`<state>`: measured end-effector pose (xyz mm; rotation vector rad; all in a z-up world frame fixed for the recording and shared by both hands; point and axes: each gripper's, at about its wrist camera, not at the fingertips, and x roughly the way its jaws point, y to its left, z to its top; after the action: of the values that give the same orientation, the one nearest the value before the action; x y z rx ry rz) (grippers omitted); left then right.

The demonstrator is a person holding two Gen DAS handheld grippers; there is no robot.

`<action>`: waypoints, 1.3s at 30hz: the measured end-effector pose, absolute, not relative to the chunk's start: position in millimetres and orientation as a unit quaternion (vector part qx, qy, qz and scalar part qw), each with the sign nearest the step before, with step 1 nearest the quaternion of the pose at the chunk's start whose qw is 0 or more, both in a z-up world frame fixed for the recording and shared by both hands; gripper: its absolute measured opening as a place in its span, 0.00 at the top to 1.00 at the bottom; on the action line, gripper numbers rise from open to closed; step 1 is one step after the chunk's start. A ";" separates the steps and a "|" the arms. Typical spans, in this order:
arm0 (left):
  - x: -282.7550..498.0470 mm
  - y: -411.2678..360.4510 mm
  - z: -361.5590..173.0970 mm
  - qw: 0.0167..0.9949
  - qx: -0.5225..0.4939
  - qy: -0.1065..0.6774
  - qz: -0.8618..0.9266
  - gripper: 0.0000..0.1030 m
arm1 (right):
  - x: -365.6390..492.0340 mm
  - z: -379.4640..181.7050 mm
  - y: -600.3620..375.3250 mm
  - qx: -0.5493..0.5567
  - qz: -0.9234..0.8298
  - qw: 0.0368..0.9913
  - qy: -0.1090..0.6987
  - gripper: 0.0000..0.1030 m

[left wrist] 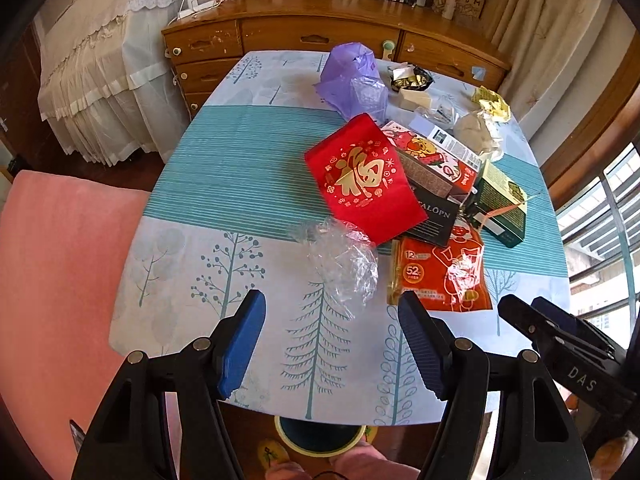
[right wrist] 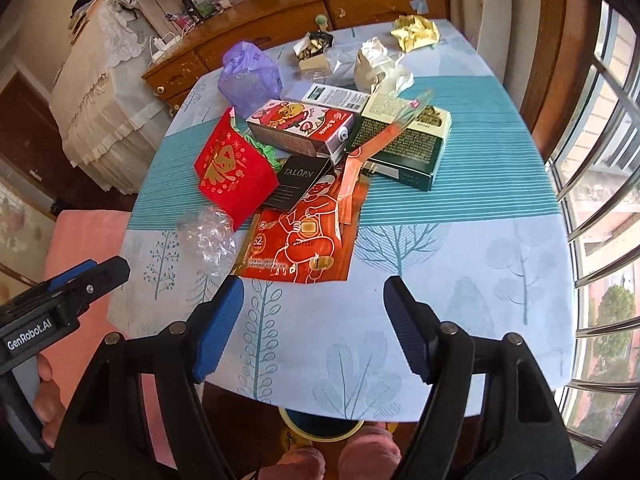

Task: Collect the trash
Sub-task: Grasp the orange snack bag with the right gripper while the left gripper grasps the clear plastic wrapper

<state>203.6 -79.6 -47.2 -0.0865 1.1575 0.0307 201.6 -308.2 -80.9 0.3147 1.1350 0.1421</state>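
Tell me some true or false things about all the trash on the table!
1. Both grippers, left gripper and right gripper, are open and hold nothing. True.
2. The red envelope lies alone on the floor. False: it rests on the pile on the table.
3. The clear plastic wrap lies in front of the left gripper. True.
4. The purple bag is at the near edge. False: it sits at the far side.
5. The orange packet is nearest the right gripper. True.
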 end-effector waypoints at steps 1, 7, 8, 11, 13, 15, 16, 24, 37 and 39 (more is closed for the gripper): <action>208.8 -77.6 -51.6 0.834 -0.043 0.550 0.017 0.31 | 211.7 -91.3 -312.7 0.159 0.066 0.822 0.543 0.31; 235.9 -70.4 -77.4 0.820 -0.056 0.570 0.026 0.31 | 249.7 -137.6 -326.6 0.229 0.085 0.787 0.567 0.31; 239.9 -69.0 -81.0 0.817 -0.060 0.573 0.025 0.31 | 253.5 -143.6 -326.8 0.240 0.090 0.782 0.568 0.31; 250.9 -64.9 -91.1 0.808 -0.074 0.584 0.022 0.31 | 261.2 -156.7 -323.5 0.269 0.100 0.769 0.571 0.31; 256.5 -64.3 -96.5 0.804 -0.079 0.590 0.021 0.31 | 265.0 -165.4 -322.0 0.286 0.102 0.761 0.573 0.34; 261.6 -65.3 -101.4 0.801 -0.079 0.593 0.019 0.31 | 266.0 -168.7 -322.1 0.304 0.103 0.761 0.564 0.36; 264.3 -65.8 -104.2 0.799 -0.077 0.595 0.019 0.31 | 267.8 -169.9 -321.5 0.310 0.104 0.759 0.563 0.37; 281.5 -78.0 -125.3 0.786 -0.066 0.615 0.005 0.48 | 275.9 -177.5 -318.4 0.326 0.114 0.745 0.571 0.77; 270.7 -72.4 -114.8 0.794 -0.060 0.605 0.002 0.69 | 250.0 -125.4 -312.4 0.287 0.132 0.787 0.530 0.98; 260.8 -70.2 -107.7 0.798 -0.053 0.600 0.004 0.69 | 241.1 -114.3 -311.7 0.266 0.136 0.797 0.525 0.99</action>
<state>260.8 -70.2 -107.7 -0.1144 1.2880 0.0081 241.1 -311.7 -114.3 0.5709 1.1264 0.2922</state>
